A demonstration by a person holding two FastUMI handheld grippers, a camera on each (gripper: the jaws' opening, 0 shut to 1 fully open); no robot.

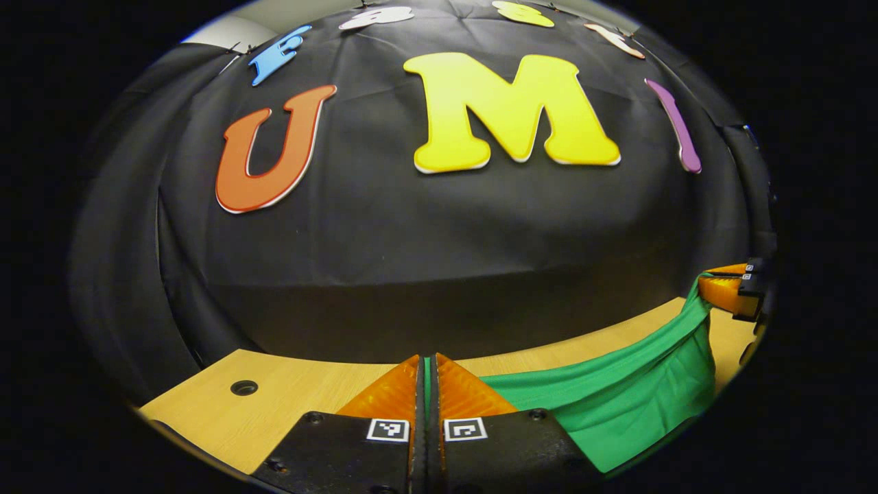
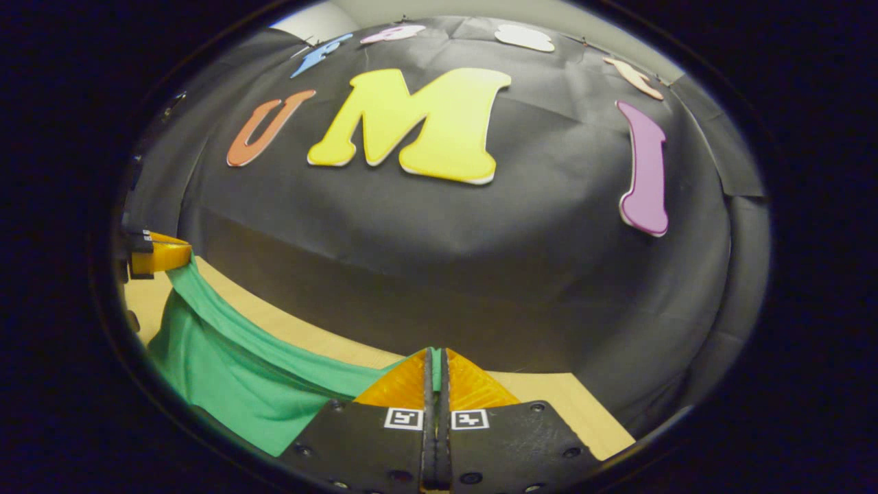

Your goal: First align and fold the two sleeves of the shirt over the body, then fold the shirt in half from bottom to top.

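Note:
A green shirt (image 1: pixel 631 398) hangs stretched between the two grippers above a light wooden table (image 1: pixel 288 398). In the left gripper view my left gripper (image 1: pixel 426 370) is shut on the shirt's edge, a thin strip of green showing between its fingers. The cloth runs right and up to the right gripper (image 1: pixel 730 288) at the far right edge, which also pinches it. In the right gripper view my right gripper (image 2: pixel 436 363) is shut on the green shirt (image 2: pixel 233 377), which sags leftward to the left gripper (image 2: pixel 161 255) at the far left.
The wooden table (image 2: pixel 569 405) ends at the black cloth wall close behind. A small round hole (image 1: pixel 244 387) sits in the tabletop at the left of the left gripper view.

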